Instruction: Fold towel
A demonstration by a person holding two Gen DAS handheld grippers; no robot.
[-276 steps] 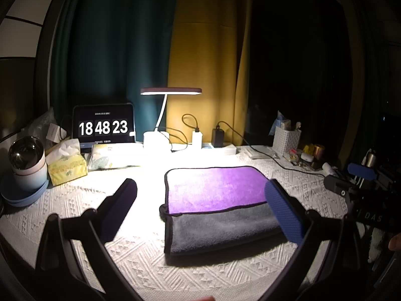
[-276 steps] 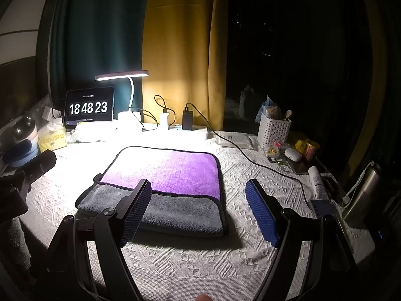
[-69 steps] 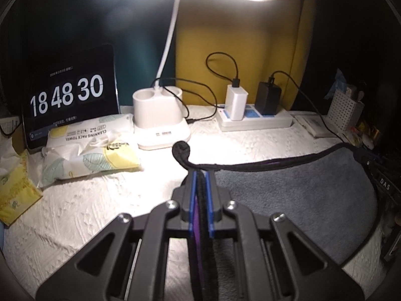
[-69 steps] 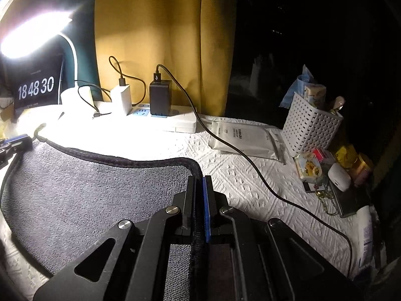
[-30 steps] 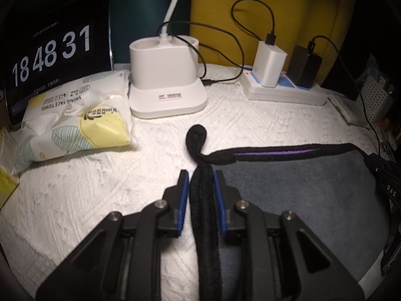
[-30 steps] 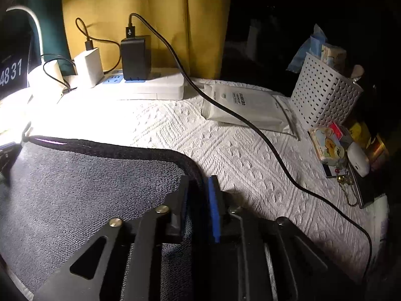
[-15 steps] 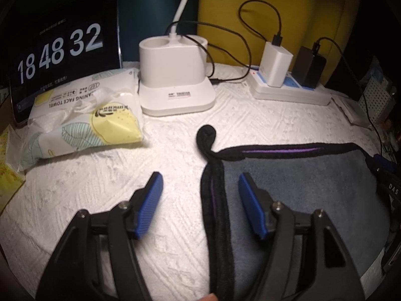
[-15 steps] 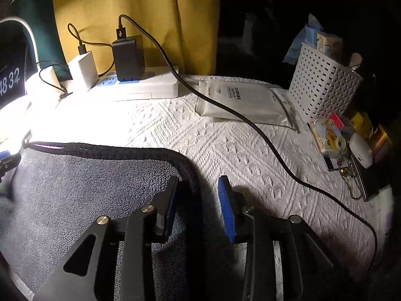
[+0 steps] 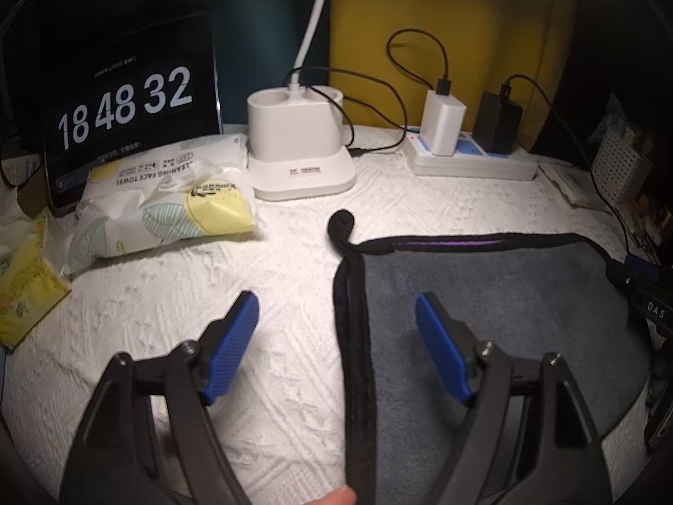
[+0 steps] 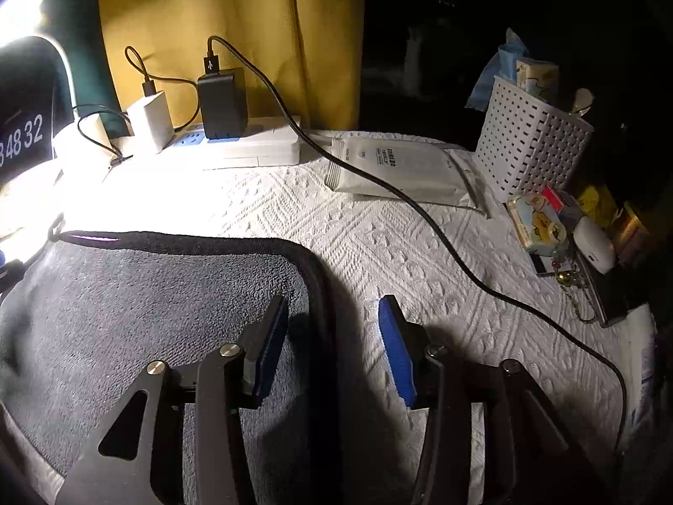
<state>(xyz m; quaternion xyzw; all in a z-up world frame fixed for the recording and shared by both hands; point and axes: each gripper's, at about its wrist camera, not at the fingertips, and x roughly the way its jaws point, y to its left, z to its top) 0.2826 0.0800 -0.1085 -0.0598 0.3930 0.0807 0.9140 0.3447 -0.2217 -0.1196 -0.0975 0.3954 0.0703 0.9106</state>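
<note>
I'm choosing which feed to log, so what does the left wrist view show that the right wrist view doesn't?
Only the left wrist view shows the face towel pack, the lamp base and the towel's hanging loop. Only the right wrist view shows the white basket and the black cable crossing the tablecloth. Both show the grey towel, the power strip, and an open gripper straddling a towel edge.

The lamp (image 9: 313, 21) head is cut off by the top edge. The clock (image 10: 23, 136) digits are cropped at far left. The basket (image 10: 534, 143) contents are lost in darkness.
</note>
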